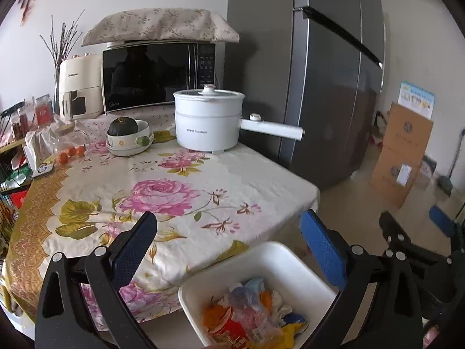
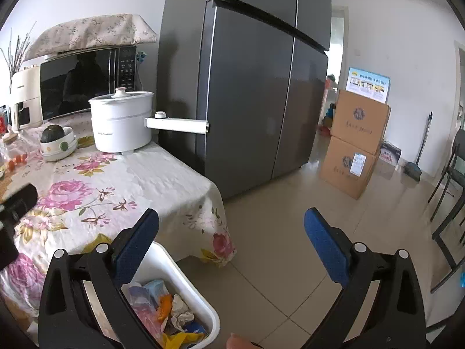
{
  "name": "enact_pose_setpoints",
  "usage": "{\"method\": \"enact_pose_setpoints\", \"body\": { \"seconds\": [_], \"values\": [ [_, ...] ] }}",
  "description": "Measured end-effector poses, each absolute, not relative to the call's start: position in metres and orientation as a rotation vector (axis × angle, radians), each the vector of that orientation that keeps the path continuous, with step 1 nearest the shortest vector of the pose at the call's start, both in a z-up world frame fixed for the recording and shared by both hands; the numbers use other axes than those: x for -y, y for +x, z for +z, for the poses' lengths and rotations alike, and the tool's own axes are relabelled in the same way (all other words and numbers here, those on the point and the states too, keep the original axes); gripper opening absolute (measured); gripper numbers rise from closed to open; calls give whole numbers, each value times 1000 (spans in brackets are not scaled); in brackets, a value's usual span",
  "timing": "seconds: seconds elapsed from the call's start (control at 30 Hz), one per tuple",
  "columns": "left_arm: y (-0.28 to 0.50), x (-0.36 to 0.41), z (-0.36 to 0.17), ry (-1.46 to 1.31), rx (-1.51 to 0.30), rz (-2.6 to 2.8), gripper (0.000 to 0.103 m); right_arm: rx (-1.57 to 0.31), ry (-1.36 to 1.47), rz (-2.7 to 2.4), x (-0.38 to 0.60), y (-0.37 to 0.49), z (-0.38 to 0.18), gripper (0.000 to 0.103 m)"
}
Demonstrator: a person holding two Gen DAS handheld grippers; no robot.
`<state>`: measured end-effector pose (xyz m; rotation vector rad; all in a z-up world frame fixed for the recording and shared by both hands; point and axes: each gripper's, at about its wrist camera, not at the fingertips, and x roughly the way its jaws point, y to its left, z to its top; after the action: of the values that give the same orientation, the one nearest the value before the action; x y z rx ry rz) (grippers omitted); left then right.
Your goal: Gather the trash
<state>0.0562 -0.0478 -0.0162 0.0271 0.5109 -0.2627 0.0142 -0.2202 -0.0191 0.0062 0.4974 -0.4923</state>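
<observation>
A white rectangular trash bin (image 1: pixel 279 261) stands on the floor by the table's near corner, holding several crumpled wrappers and paper (image 1: pixel 250 311). It also shows in the right wrist view (image 2: pixel 186 288) with the trash (image 2: pixel 168 311) inside. My left gripper (image 1: pixel 229 232) is open and empty, above the bin and the table edge. My right gripper (image 2: pixel 232 229) is open and empty, over the floor just right of the bin; it also shows at the right of the left wrist view (image 1: pixel 415 224).
The table has a floral cloth (image 1: pixel 162 192) with a white electric pot (image 1: pixel 209 122), a bowl with a squash (image 1: pixel 128 136), small oranges (image 1: pixel 69 154), a microwave (image 1: pixel 157 72). A grey fridge (image 2: pixel 255 87), cardboard boxes (image 2: pixel 354 139) and a black chair (image 2: pixel 447 203) stand around the tiled floor.
</observation>
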Motion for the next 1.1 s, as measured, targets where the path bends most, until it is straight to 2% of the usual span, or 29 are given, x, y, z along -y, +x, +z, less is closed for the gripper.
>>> {"method": "enact_pose_setpoints", "body": {
  "seconds": [1.1],
  "values": [
    [67,44,-32,17,-626,-230,96,-494,9,-454,213,15,-19,96]
  ]
}}
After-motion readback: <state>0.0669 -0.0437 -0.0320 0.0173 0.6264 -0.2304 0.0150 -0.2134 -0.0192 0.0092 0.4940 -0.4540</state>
